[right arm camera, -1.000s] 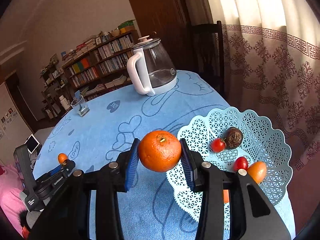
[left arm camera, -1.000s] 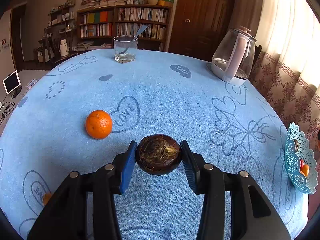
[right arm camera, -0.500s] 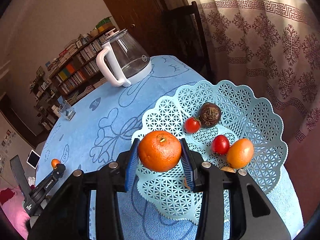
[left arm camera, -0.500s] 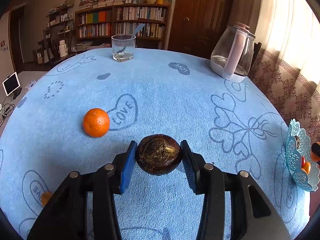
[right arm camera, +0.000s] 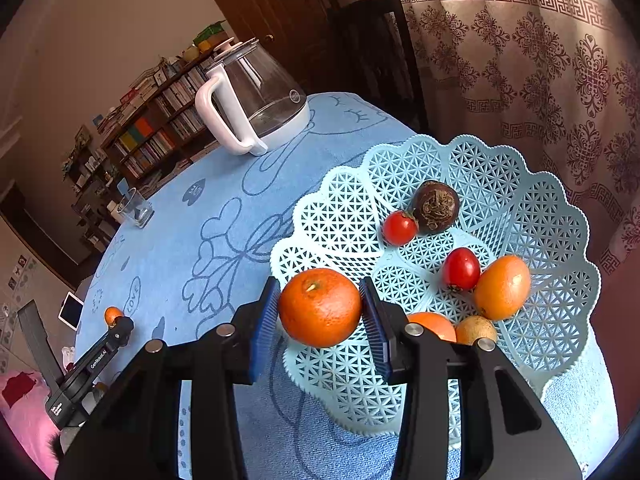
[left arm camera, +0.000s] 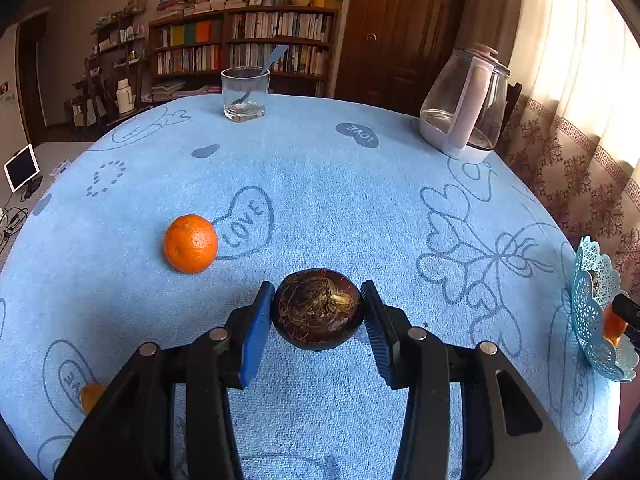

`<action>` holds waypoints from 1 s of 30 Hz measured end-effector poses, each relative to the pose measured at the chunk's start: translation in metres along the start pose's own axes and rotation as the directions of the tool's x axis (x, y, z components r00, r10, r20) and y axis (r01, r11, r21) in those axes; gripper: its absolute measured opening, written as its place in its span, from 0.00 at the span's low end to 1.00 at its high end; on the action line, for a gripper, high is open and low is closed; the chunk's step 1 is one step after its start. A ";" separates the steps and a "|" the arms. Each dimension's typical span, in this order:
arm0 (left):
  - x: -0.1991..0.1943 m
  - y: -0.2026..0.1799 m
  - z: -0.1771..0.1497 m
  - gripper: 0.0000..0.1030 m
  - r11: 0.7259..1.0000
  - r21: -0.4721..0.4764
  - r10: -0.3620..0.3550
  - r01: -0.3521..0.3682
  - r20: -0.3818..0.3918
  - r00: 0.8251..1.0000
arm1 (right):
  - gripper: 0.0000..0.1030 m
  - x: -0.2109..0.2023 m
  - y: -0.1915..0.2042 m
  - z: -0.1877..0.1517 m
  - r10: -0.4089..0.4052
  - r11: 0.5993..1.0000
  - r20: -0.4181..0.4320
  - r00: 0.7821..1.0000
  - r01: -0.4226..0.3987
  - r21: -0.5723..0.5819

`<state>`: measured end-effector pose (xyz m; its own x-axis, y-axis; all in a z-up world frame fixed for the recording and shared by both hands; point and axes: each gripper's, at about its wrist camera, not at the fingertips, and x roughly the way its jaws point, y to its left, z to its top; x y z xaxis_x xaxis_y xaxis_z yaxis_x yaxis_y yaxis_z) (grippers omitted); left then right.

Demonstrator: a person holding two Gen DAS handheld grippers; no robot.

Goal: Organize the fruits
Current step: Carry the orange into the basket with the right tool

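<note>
My left gripper (left arm camera: 318, 310) is shut on a dark brown round fruit (left arm camera: 318, 308) and holds it over the blue tablecloth. An orange (left arm camera: 191, 243) lies on the cloth to its left. My right gripper (right arm camera: 320, 308) is shut on an orange (right arm camera: 320, 307) above the near left rim of the light blue lattice basket (right arm camera: 540, 208). The basket holds a dark brown fruit (right arm camera: 436, 206), two red tomatoes (right arm camera: 400, 228), an orange fruit (right arm camera: 502, 287) and others partly hidden behind my fingers. The basket also shows at the right edge of the left wrist view (left arm camera: 588, 312).
A glass kettle (left arm camera: 464, 104) stands at the back right of the round table, a drinking glass (left arm camera: 245, 94) with a spoon at the back. A small orange fruit (left arm camera: 91, 396) lies at the near left. A curtain and a chair (right arm camera: 372, 52) are behind the basket.
My right gripper has moved with its orange toward the basket and lower over its near rim. My left gripper has held the dark fruit and shifted slightly forward.
</note>
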<state>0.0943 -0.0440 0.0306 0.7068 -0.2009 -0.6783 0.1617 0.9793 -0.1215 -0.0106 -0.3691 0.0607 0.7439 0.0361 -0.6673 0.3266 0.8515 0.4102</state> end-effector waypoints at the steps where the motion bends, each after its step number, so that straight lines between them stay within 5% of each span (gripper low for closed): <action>1: 0.000 0.000 0.000 0.43 1.000 0.000 0.000 0.000 0.000 1.000 | 0.45 0.000 0.000 0.000 0.004 1.000 0.001 1.000 -0.004 0.004; 16: 0.000 -0.003 -0.002 0.44 1.000 0.011 -0.005 0.005 0.001 1.000 | 0.50 -0.018 -0.011 0.004 -0.030 0.999 0.079 0.996 0.028 0.027; 30: -0.025 -0.062 -0.008 0.44 0.985 0.078 -0.152 0.156 -0.052 0.987 | 0.50 -0.049 -0.060 0.001 -0.091 0.992 0.190 0.978 0.072 0.104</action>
<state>0.0615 -0.1000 0.0495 0.6370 -0.3459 -0.6889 0.3229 0.9312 -0.1689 -0.0667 -0.4225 0.0693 0.8083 -0.1414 -0.5715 0.4380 0.7931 0.4232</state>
